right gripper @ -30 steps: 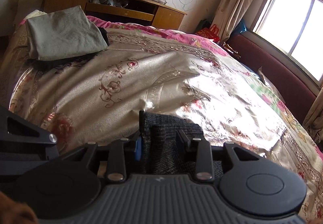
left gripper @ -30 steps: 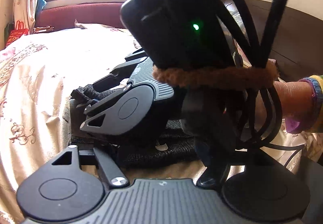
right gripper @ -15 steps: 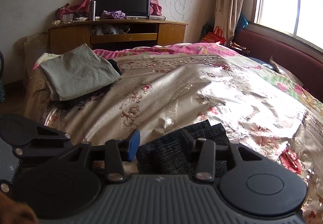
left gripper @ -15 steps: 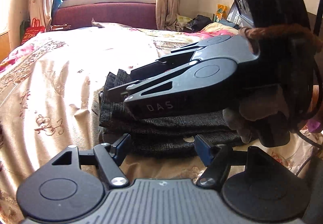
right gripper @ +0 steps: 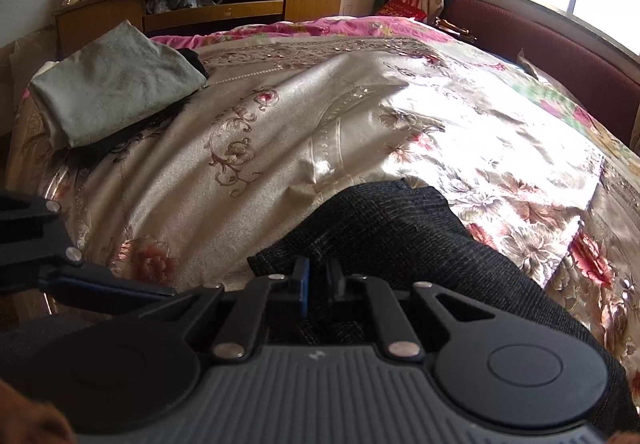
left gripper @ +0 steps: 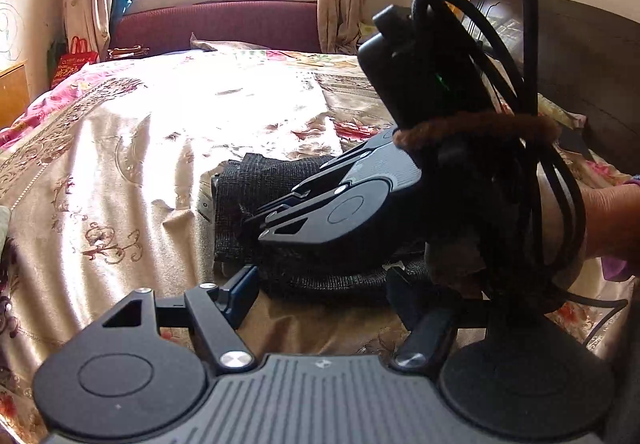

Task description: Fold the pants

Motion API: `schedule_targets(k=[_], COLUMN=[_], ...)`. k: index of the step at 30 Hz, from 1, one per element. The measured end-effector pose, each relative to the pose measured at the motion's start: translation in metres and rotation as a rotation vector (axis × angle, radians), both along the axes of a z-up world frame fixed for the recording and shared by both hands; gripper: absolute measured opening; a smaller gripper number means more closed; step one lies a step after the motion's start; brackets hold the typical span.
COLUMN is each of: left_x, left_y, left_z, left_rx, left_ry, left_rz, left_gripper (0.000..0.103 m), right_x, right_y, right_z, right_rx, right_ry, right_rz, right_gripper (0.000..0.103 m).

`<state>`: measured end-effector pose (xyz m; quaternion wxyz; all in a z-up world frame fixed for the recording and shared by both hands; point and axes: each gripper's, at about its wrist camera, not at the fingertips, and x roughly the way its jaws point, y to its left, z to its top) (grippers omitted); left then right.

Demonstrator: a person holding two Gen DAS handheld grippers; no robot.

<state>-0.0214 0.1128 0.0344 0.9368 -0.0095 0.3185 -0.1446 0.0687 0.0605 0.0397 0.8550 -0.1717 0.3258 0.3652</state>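
Note:
The dark grey checked pants (left gripper: 248, 180) lie folded into a thick bundle on the shiny floral bedspread (left gripper: 120, 164). In the left wrist view my right gripper (left gripper: 256, 226) points down onto the top of the bundle, held by a person's hand (left gripper: 608, 220). In its own view the right gripper (right gripper: 318, 284) is closing, its jaws almost together and pinching a raised fold of the pants (right gripper: 400, 228). My left gripper (left gripper: 320, 294) stands open at the bundle's near edge, one pad on each side, with no grip on the cloth.
A folded grey-green cloth (right gripper: 112, 84) sits on a dark garment at the bed's far left corner. A wooden TV cabinet (right gripper: 216, 4) stands behind it. A maroon bench (left gripper: 216, 24) runs under the window. A dark headboard (left gripper: 580, 64) is at the right.
The right gripper's jaws have drawn together onto a fold of the pants, and that gripper has rolled and dipped lower onto the bundle. The left gripper has stayed open and almost still.

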Motion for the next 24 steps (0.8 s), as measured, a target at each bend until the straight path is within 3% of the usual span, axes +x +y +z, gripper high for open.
schedule_targets(k=[10,13,16,20,24], left_x=[0.001,0.000,0.001,0.003,0.009], left_y=[0.001,-0.002,-0.002,-0.007,-0.019], left_z=[-0.003,-0.003,-0.003,-0.003,0.000], left_rx=[-0.002,0.010,0.027,0.043,0.093], left_ry=[0.017,0.022,0.030,0.028,0.000], left_rz=[-0.001,-0.006,0.002,-0.025,-0.056], left_gripper=[0.083,0.082,0.083,0.083,0.083], right_x=[0.001,-0.005,-0.019,-0.008,-0.013], right_y=[-0.004,0.006,0.026,-0.001,-0.052], right_z=[0.017,0.022,0.022,0.027,0.025], right_rx=[0.103,0.177,0.106,0.176,0.152], right_ry=[0.072,0.110,-0.044,0.009,-0.012], right_rz=[-0.018,0.055,0.092,0.018,-0.131], right_gripper=[0.006,0.001,0.001,0.002,0.007])
